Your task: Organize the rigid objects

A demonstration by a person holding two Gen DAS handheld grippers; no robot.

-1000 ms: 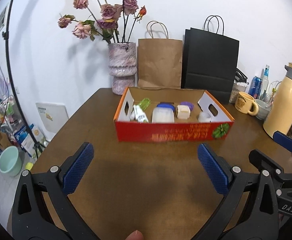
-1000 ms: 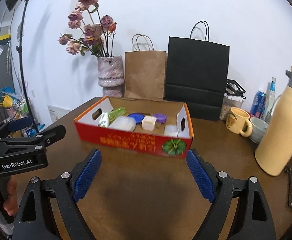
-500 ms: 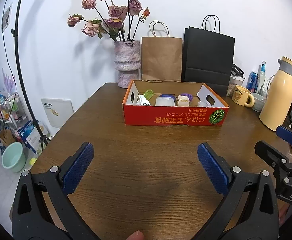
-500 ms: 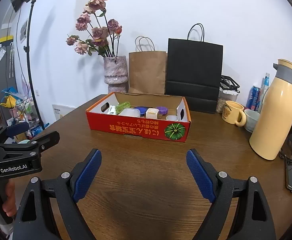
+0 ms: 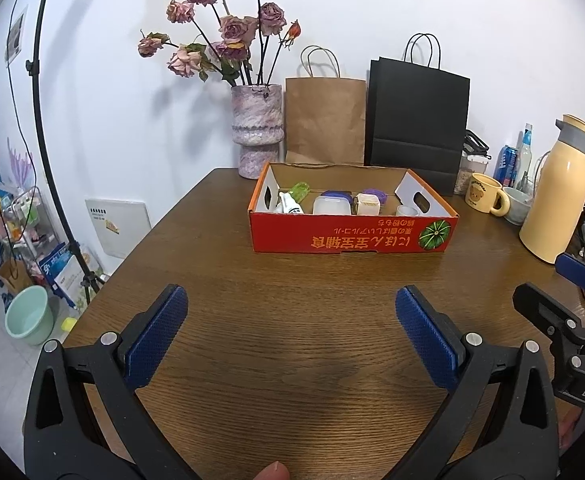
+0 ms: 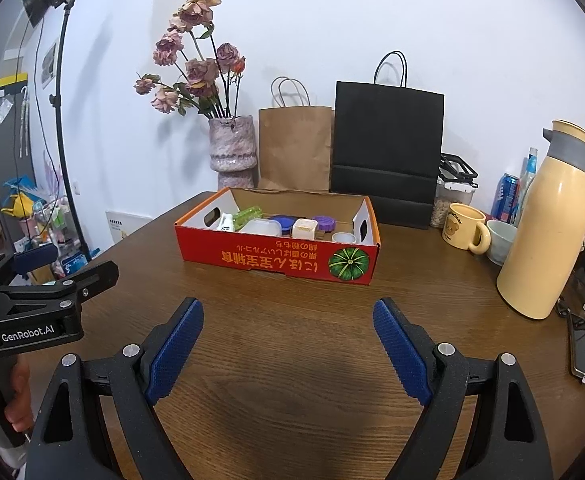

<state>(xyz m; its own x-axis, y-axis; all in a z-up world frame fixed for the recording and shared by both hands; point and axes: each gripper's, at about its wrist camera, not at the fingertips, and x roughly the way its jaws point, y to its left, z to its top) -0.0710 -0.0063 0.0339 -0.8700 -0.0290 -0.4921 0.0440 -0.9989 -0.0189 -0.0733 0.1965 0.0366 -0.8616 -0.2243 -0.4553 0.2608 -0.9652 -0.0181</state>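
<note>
A red cardboard box [image 5: 352,236] [image 6: 276,258] sits toward the back of the brown table. Inside it lie a white bottle [image 5: 290,205], a green item [image 5: 299,190], a clear tub [image 5: 331,205] [image 6: 261,226], a blue lid [image 6: 282,221], a cream cube [image 5: 367,205] [image 6: 304,228], a purple lid [image 6: 323,222] and a small white cup [image 5: 407,211] [image 6: 343,237]. My left gripper [image 5: 290,312] hangs open over bare wood, well short of the box. My right gripper [image 6: 288,324] is open too, with nothing between its blue pads. Each view shows the other gripper at its side edge.
Behind the box stand a vase of dried roses [image 5: 256,132], a brown paper bag [image 5: 324,120] and a black bag [image 5: 416,116]. At the right are a yellow mug [image 6: 462,228], a bowl [image 6: 500,240], a cream thermos jug [image 6: 544,232], cans and cables. A lamp stand rises at the left.
Both grippers have drawn back from the box, which looks smaller and farther off than a second ago. Their jaws stayed open at the same width.
</note>
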